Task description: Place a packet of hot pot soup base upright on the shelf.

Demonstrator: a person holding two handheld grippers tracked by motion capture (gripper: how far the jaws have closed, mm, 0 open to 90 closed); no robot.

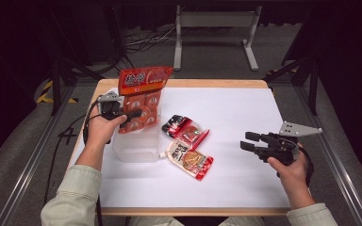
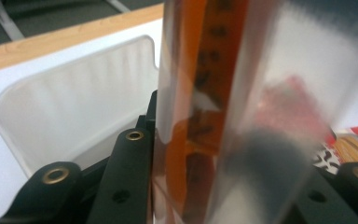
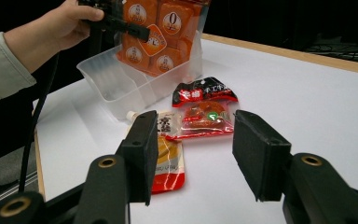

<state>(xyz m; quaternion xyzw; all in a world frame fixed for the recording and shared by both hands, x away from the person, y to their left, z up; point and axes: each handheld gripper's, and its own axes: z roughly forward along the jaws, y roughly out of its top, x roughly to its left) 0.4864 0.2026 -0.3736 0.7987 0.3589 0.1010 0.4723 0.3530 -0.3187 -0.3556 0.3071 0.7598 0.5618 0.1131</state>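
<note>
Left gripper (image 1: pixel 134 114), left of centre in the high view, is clenched on an orange snack bag (image 1: pixel 141 96), jaws pinching it from both sides about midway down. The bag stands upright, its red-topped header at the upper middle of the frame, its lower part down inside a clear plastic bin (image 1: pixel 134 146) on the white table (image 1: pixel 245 179). In the left gripper view the bag (image 2: pixel 205 116) runs top to bottom through the centre, blurred, pressed between the black jaws, with the bin's pale wall (image 2: pixel 70 116) at the left. Right gripper (image 1: pixel 252 143), right of centre in the high view, is held just above the table, well apart from the bag, jaws parted with nothing between them. The right gripper view looks along those released jaws (image 3: pixel 191 154). Beyond them a black-and-red pouch (image 3: pixel 205 109) lies in the middle of the frame, overlapping a spouted pouch (image 3: pixel 168 158) below and left of it. The bin (image 3: pixel 116 88) sits at upper left with the bag (image 3: pixel 161 37) in it, and the left gripper (image 3: pixel 140 31) grips the bag at the top of the frame. In the high view both pouches (image 1: pixel 184 127) (image 1: pixel 191 160) lie flat just right of the bin.
</note>
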